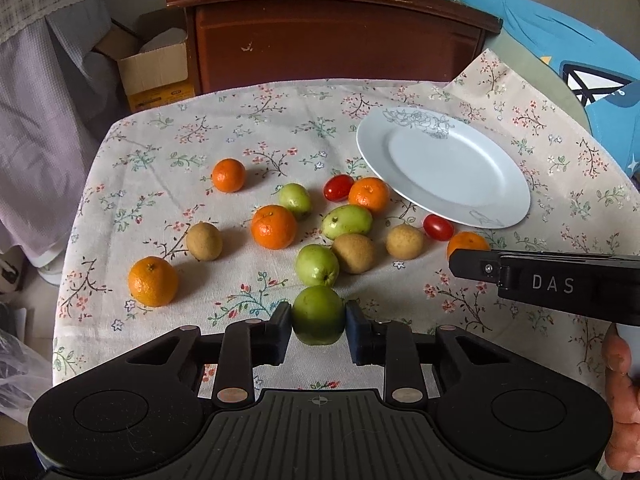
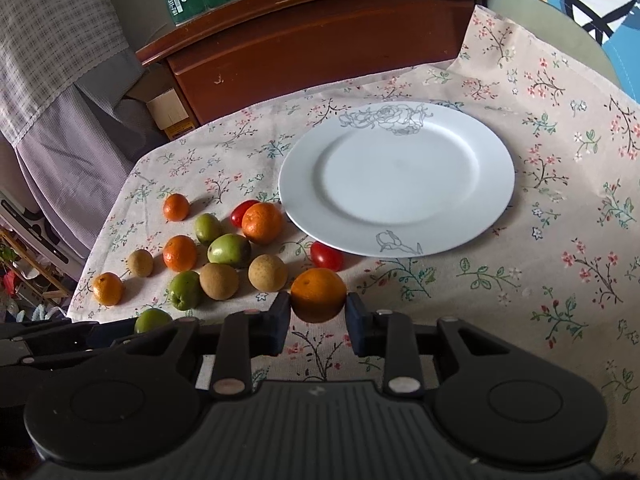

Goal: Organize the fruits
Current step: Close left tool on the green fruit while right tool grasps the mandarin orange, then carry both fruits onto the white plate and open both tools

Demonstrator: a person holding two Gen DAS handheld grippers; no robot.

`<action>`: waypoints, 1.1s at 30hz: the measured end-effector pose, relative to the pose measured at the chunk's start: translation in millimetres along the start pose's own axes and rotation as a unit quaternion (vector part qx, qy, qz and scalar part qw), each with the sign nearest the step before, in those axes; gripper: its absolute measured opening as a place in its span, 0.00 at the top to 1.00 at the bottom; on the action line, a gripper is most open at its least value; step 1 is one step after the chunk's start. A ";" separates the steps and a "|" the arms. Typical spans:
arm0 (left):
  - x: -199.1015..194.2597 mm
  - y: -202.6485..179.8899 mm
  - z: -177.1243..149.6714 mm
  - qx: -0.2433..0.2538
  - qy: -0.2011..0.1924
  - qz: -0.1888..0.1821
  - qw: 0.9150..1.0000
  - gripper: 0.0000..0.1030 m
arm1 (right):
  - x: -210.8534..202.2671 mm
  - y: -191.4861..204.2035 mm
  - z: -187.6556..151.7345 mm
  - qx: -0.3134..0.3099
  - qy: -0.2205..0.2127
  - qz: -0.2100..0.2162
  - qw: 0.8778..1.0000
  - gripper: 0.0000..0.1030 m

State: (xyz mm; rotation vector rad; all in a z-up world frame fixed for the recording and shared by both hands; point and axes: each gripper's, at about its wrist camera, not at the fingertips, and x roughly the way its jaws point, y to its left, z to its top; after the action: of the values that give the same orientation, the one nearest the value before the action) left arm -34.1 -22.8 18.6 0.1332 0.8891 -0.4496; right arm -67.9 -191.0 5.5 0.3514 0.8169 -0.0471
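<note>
Fruits sit loose on floral tablecloth (image 2: 540,216), clustered left of white plate (image 2: 400,176), which holds nothing. Left gripper (image 1: 318,320) fingers narrow, clamped on green fruit (image 1: 318,314) at near edge of the cluster. Right gripper (image 2: 318,308) fingers narrow, pinching a mandarin (image 2: 318,294) just near of the plate rim. Remaining mandarins, green fruits, brown kiwi-like ones and two cherry tomatoes (image 2: 327,255) lie untouched on cloth.

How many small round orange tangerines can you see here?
5: one between the right gripper fingers, one beside the white plate, one mid-cluster, one far back, one at the left edge.
</note>
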 end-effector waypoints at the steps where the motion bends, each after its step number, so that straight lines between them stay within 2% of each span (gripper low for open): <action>1: -1.0 -0.8 0.9 0.001 -0.003 -0.001 1.000 0.75 | -0.9 0.0 0.4 0.001 -0.001 0.002 1.000 0.71; 5: -4.1 -3.5 7.2 0.003 -0.017 -0.006 1.000 0.75 | -5.8 0.8 3.3 0.004 -0.009 0.005 1.000 0.71; 12: -2.7 -7.2 26.8 -0.011 -0.027 -0.037 0.999 0.75 | -19.1 -1.0 15.7 0.002 -0.030 0.007 1.000 0.71; 21: 11.0 -14.2 46.0 -0.028 -0.029 -0.078 0.996 0.75 | -18.8 -20.2 35.3 0.018 -0.013 -0.012 1.000 0.71; 25: 17.5 -18.7 52.3 -0.019 -0.027 -0.088 0.996 0.75 | -15.0 -27.2 43.8 0.017 -0.015 -0.025 0.999 0.71; 33: 30.1 -32.1 68.1 0.003 -0.032 -0.108 0.994 0.75 | -7.1 -41.6 51.0 0.054 -0.012 -0.044 0.997 0.71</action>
State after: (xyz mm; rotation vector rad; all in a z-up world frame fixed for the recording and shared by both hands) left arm 17.4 -81.6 40.4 0.0280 0.8419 -0.6548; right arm -44.1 -247.4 30.7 0.4161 0.8077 -0.1786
